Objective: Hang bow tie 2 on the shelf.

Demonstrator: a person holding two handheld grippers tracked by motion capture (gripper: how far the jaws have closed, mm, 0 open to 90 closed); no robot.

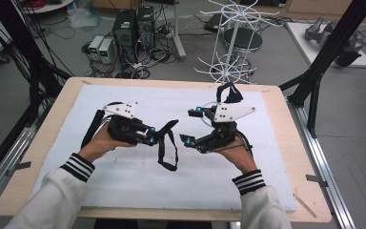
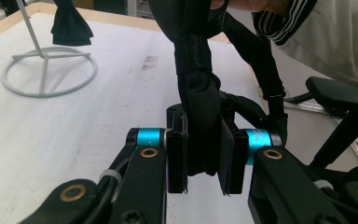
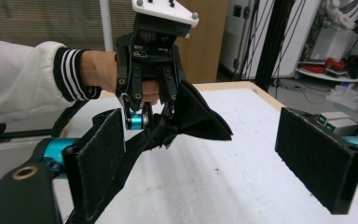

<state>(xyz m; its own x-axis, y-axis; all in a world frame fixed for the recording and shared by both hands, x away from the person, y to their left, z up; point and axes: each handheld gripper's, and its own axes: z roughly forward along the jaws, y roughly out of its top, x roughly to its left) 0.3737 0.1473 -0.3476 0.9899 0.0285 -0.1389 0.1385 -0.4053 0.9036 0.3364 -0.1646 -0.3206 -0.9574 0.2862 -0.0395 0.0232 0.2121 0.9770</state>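
A black bow tie with a long strap (image 1: 167, 143) hangs from my left gripper (image 1: 150, 135) at the middle left of the white sheet. In the left gripper view its pads are shut on a fold of the fabric (image 2: 200, 93), which runs up out of my left gripper (image 2: 204, 161). My right gripper (image 1: 190, 126) is to the right of it, apart from the tie, its jaws wide open and nothing between them. The right gripper view looks between my right gripper's (image 3: 205, 163) two pads at the left gripper (image 3: 144, 116) and the tie's wing (image 3: 196, 116).
A white wire rack (image 1: 228, 47) stands at the table's far edge, its ring base (image 2: 46, 70) on the sheet, with another black cloth piece (image 1: 229, 93) hanging on it. The white foam sheet (image 1: 124, 181) covers the wooden table (image 1: 14, 191). Black frame posts (image 1: 324, 62) rise at the right.
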